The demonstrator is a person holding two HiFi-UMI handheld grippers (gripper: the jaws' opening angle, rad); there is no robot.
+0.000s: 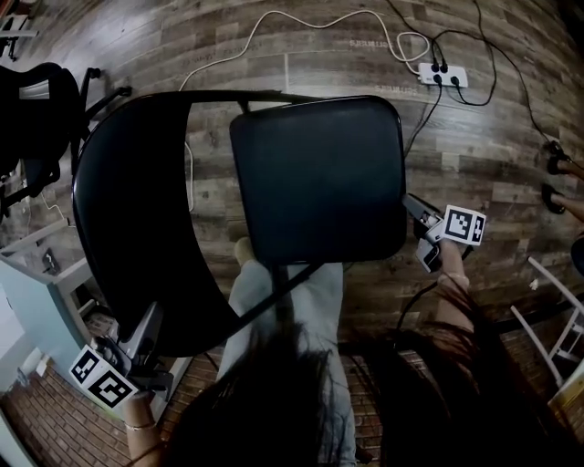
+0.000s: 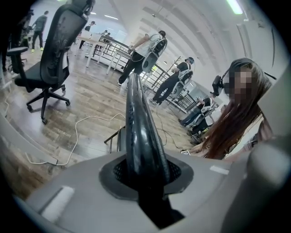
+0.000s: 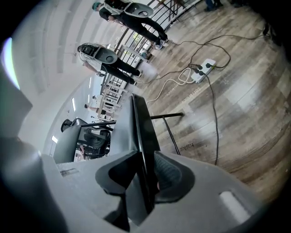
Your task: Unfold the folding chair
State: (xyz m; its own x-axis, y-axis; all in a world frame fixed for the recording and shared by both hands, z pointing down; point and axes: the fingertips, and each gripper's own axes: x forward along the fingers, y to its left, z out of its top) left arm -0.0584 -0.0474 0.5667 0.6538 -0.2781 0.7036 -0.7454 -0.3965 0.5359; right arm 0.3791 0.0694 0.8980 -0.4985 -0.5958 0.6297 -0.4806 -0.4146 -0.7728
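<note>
Head view shows the black chair [image 1: 274, 274] on the wood floor [image 1: 274, 55], just in front of the person. Its seat [image 1: 315, 182] faces up in the middle and its curved backrest [image 1: 137, 219] is at the left. The left gripper [image 1: 151, 319], at the lower left, is clamped on the backrest's edge; in the left gripper view this glossy edge runs between both pads. The right gripper [image 1: 411, 205] grasps the seat's right edge, and the right gripper view shows the thin edge pinched between its pads. Beyond the chair lie a white power strip [image 1: 443, 76] and a looping white cable [image 1: 301, 18]. An office chair [image 1: 36, 109] stands at the upper left.
</note>
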